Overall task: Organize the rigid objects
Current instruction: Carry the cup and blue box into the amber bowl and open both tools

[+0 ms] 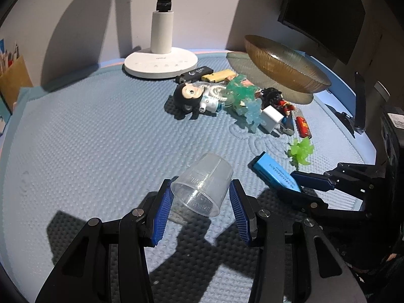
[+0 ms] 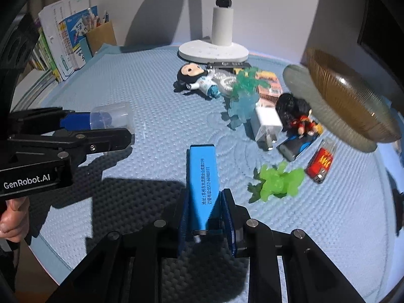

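Observation:
A clear plastic cup (image 1: 204,174) hangs tilted above the blue mat with its mouth toward the camera, and my left gripper (image 1: 200,194) is shut on its sides. The right wrist view shows the same cup (image 2: 118,113) in the left gripper (image 2: 111,128) at the left edge. A flat blue lighter (image 2: 202,176) with printed text points away from the camera, and my right gripper (image 2: 205,193) is shut on its near end. From the left wrist view, the blue lighter (image 1: 272,171) and the right gripper (image 1: 298,184) appear low on the right.
Small items lie heaped mid-mat: a black-haired figurine (image 1: 189,96), teal translucent toys (image 1: 242,93), a white charger (image 1: 271,118), a red lighter (image 1: 303,126) and a green toy (image 1: 300,151). Behind stand an amber glass bowl (image 1: 285,65) and a white lamp base (image 1: 160,61). Books (image 2: 65,40) line the left.

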`<state>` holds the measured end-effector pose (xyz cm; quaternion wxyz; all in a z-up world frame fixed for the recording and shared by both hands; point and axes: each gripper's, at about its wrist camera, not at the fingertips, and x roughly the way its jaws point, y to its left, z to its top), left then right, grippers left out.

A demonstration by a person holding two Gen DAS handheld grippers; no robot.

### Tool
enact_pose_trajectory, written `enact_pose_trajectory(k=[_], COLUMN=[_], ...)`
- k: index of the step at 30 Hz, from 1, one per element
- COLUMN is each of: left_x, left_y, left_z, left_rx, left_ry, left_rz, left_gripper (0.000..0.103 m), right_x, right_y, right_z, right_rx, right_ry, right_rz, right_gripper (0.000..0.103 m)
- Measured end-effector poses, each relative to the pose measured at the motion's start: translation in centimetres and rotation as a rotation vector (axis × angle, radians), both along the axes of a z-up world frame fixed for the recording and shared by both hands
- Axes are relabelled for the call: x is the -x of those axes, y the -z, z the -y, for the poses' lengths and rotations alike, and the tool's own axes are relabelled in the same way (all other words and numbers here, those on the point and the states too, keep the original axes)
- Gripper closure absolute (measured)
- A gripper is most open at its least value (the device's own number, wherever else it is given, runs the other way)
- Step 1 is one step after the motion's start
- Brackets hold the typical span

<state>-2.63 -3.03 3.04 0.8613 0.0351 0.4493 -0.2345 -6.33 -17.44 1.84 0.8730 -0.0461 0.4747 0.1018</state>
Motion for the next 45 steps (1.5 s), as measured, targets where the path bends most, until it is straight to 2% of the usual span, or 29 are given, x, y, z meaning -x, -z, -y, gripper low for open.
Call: enact_pose_trajectory(k=[2,6,7,8,11,13,16,21,22,23,27,31,33,34,35,37,40,45], left_x=[-0.1,0.0,0.2,0.4,0.8,0.9,0.3,-2.3,-2.8,-3.5,-6.1,-7.5,-7.6,-7.5,-7.5,-7.6,-7.8,-7.2], left_y=[0.2,0.4,0.3,0.1,-0.8,-2.1,-4.6,-8.7,-9.2,-9.7,-10.6,-10.1,-9.5,-9.2,-9.0,-8.2,-7.4,-6.6], left_z=[-0.1,-0.2,-0.2,-0.1,0.1,0.4,1.8,7.3,8.5,9.8,14.2,16.4,16.7,16.6,16.7,16.5,16.4,16.9], left_rx=[0.001,0.003,0.002,0.0,-0.007,0.002,0.015,0.031,0.034,0.037,0.051,0.067,0.067,0.062,0.058,0.054,0.041,0.014], left_ry=[-0.006,-0.016,-0.018,-0.02,-0.023,-0.019,-0.004,0.059,0.076,0.093,0.136,0.153,0.159,0.161,0.161,0.16,0.152,0.159], left_rz=[-0.006,-0.015,-0.013,-0.009,0.01,0.03,0.077,0.149,0.159,0.168,0.179,0.159,0.15,0.149,0.146,0.125,0.097,0.084], left_gripper=[0.06,0.06,0.06,0.06,0.06,0.06,0.06,0.06,0.06,0.06,0.06,0.06,0.06,0.06,0.06,0.06,0.06,0.06], right_x=[-0.1,0.0,0.1,0.3,1.0,1.5,2.1,1.2,0.7,0.3,-2.3,-4.0,-3.9,-3.7,-3.2,-2.1,-0.9,-1.0], right_y=[0.1,0.1,0.1,0.0,-0.4,-1.6,-4.9,-9.8,-10.8,-11.5,-14.9,-15.2,-13.9,-12.7,-11.1,-8.4,-5.3,-3.8], right_z=[0.3,0.0,-0.1,-0.2,0.8,2.1,5.2,12.3,14.0,15.1,19.3,20.6,20.5,20.4,20.4,20.3,21.1,22.4], right_rx=[-0.023,-0.012,-0.012,-0.016,-0.108,-0.178,-0.204,-0.15,-0.143,-0.147,-0.141,-0.142,-0.12,-0.124,-0.128,-0.084,-0.045,-0.015], right_ry=[-0.002,-0.011,-0.015,-0.017,-0.028,-0.016,0.042,0.201,0.235,0.256,0.323,0.297,0.251,0.229,0.201,0.191,0.187,0.144], right_rz=[0.001,0.009,0.011,0.012,-0.003,0.009,0.092,0.196,0.211,0.221,0.273,0.26,0.216,0.183,0.148,0.109,0.049,0.007], right_gripper=[0.071,0.071,0.073,0.079,0.079,0.079,0.08,0.08,0.088,0.101,0.101,0.101,0.094,0.084,0.064,0.043,0.043,0.043])
